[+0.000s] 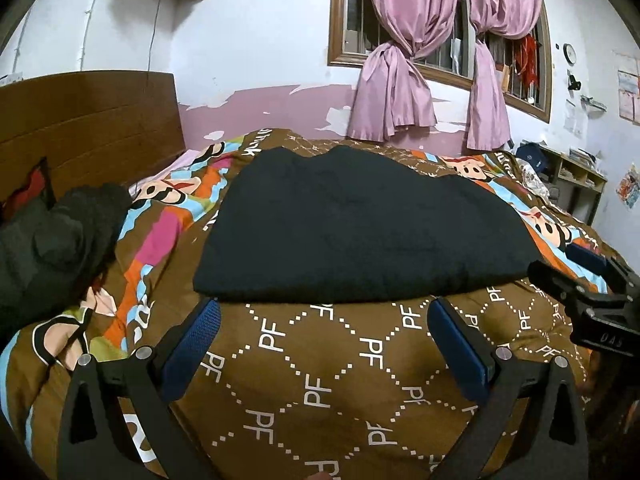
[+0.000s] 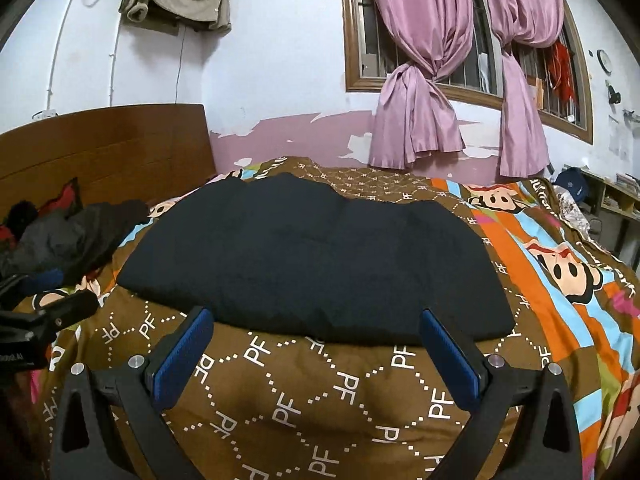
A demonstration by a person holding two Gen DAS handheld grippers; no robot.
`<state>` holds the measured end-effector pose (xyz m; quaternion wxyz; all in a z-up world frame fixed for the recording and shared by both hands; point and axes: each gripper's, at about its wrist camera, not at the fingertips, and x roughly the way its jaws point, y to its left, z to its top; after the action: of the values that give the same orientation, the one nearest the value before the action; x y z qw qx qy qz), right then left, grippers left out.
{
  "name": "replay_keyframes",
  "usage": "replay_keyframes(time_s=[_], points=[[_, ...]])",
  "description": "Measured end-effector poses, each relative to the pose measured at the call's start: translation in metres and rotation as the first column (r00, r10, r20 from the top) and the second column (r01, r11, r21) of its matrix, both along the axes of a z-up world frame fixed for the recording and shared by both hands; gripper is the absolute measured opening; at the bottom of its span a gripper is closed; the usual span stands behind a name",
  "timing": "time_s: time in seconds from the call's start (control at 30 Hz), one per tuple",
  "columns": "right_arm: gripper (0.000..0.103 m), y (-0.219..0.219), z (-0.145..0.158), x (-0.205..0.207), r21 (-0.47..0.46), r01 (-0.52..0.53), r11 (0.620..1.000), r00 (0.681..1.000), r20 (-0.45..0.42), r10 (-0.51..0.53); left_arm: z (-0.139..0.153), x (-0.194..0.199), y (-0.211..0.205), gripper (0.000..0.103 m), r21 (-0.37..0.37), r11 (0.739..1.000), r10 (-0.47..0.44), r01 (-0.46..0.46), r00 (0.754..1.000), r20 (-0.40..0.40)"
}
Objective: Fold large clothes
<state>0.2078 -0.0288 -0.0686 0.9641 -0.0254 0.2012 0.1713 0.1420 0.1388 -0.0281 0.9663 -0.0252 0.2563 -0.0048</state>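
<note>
A: Nearest the lens, what do the two tools show?

B: The left gripper (image 1: 324,340) has its blue fingers (image 1: 192,344) spread wide with nothing between them, poised over the brown quilt (image 1: 320,380) printed with "PF". The right gripper (image 2: 320,348) is likewise spread wide and empty, above the same quilt (image 2: 320,400). Each tool appears at the edge of the other's view: the right one at the right margin of the left view, the left one (image 2: 44,312) at the left margin of the right view.

A: And the garment?

B: The dark folded garment (image 1: 352,224) lies flat on the quilt just beyond both sets of fingertips, its near edge straight and its far edge wavy. In the right view the garment (image 2: 304,256) fills the middle of the bed.

A: Beside and beyond it?

B: A heap of dark clothes (image 1: 52,240) sits to the left, near the wooden headboard (image 1: 88,128). Farther back are the pink-and-white wall with peeling paint (image 1: 280,108), knotted pink curtains (image 1: 400,80) over a barred window (image 1: 452,52), and a low shelf (image 1: 576,180) at far right.
</note>
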Motion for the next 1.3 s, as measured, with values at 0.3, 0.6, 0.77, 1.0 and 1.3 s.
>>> replay_keyframes(time_s=[0.3,0.6,0.77,1.0,1.3], points=[[0.103,-0.0010,0.0007,0.0008,0.006,0.013,1.000,1.000,-0.007,-0.013,-0.0006,0.0028,0.0031,0.101,0.013,1.000,0.025,-0.024,0.999,-0.022],[0.103,-0.0023,0.0013,0.0006,0.009,0.017,1.000,1.000,-0.015,-0.017,-0.0011,0.0015,0.0051,0.101,-0.003,1.000,0.026,-0.026,0.999,-0.025],[0.103,-0.0017,0.0018,0.0002,0.007,0.011,1.000,1.000,-0.007,-0.011,-0.0006,0.0012,0.0040,0.101,0.002,1.000,0.027,-0.027,0.999,-0.020],[0.103,-0.0011,0.0033,-0.0019,0.009,0.001,1.000,1.000,0.005,-0.001,-0.0011,0.0010,0.0047,0.101,0.003,1.000,0.028,-0.028,0.999,-0.020],[0.103,0.0018,0.0034,-0.0022,0.006,-0.012,1.000,1.000,0.001,0.012,-0.0011,0.0007,0.0045,0.101,0.006,1.000,0.028,-0.027,0.999,-0.020]])
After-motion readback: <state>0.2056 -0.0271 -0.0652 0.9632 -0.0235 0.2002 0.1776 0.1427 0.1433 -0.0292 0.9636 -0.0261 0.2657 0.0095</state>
